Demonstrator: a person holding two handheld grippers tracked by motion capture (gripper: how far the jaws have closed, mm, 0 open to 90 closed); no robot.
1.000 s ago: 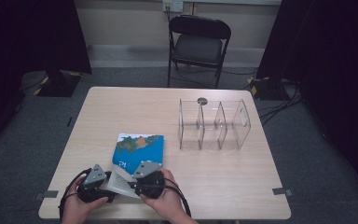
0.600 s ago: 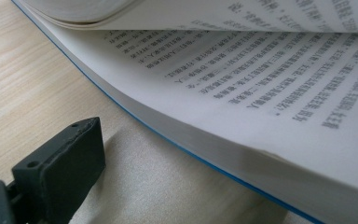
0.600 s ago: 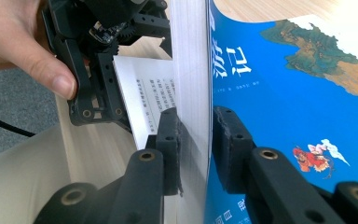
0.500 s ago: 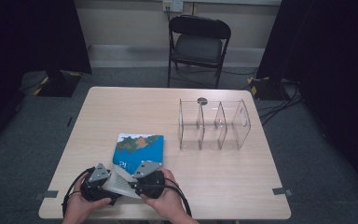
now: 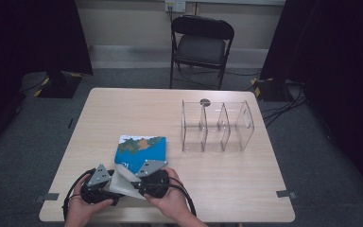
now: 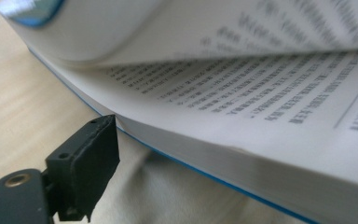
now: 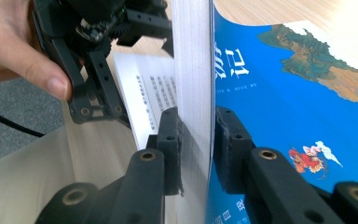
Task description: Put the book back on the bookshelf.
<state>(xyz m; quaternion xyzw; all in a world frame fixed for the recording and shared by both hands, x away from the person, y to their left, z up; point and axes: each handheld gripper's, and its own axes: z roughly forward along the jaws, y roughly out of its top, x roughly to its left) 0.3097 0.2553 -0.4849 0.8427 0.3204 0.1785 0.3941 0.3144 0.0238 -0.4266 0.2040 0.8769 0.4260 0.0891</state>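
Two black jaws of the right gripper (image 7: 198,140) clamped on the glossy blue book's (image 7: 303,93) thick page block, left gripper (image 5: 105,182) agape.

Printed text on the book, little of it legible

The book's blue cover (image 7: 279,93) bears large white characters near the upper middle of the right gripper view, cut off by the lifted pages, and smaller white ones at the bottom edge; none can be read for certain. Its open page (image 6: 270,98) carries lines of small black print across the left gripper view, too blurred to read.
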